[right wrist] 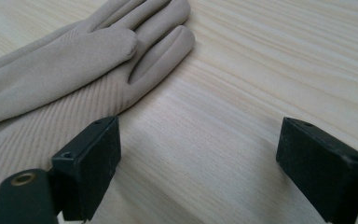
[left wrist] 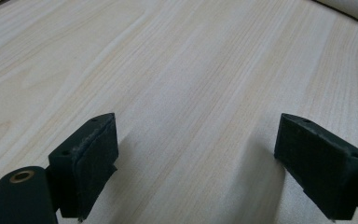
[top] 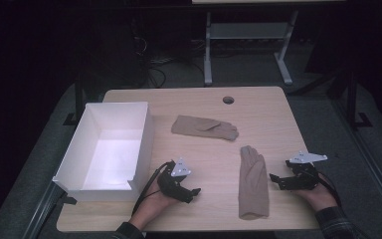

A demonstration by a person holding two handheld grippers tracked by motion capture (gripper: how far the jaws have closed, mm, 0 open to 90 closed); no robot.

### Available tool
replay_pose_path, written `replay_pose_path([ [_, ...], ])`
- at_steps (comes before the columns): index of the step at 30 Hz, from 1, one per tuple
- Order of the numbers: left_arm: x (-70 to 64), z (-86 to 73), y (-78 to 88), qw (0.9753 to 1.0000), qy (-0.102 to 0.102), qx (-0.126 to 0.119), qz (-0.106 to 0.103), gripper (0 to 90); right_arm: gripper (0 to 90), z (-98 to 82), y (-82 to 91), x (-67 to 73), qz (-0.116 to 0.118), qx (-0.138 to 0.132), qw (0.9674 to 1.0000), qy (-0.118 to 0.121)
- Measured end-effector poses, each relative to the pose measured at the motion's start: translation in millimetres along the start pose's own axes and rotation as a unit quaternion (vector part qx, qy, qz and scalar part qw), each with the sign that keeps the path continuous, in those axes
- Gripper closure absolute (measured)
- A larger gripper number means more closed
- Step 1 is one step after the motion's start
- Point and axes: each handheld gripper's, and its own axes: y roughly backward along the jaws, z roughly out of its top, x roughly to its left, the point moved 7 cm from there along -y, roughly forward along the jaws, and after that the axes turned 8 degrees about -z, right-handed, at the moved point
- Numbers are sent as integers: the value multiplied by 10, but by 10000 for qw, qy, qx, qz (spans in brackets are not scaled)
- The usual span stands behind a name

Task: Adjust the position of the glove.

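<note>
Near glove (top: 253, 183): soft, light, limp knit; best pinched at cuff. Right gripper (top: 277, 180) and left gripper (top: 195, 191) jaws spread, empty.

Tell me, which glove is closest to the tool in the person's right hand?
The glove lying lengthwise, fingers pointing away from the person, just beside the right tool. The other glove lies crosswise, farther up the table.

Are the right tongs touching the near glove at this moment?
Apart. In the right gripper view the right tongs stand open over bare wood, the near glove lying beside the left-hand jaw, nothing between the pads. The high view also shows table between them.
</note>
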Motion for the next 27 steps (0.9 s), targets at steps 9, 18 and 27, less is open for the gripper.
replay_pose_path([
  [9, 101, 109, 7, 9997, 136, 186, 116, 397, 126, 1, -4, 7, 8, 16, 10000, 29],
  [18, 316, 399, -24, 9988, 441, 72, 189, 835, 126, 3, -6, 10, 8, 12, 10000, 23],
  [27, 610, 582, -129, 9977, 593, -7, 317, 896, 126, 4, -7, 13, 18, 15, 10000, 26],
])
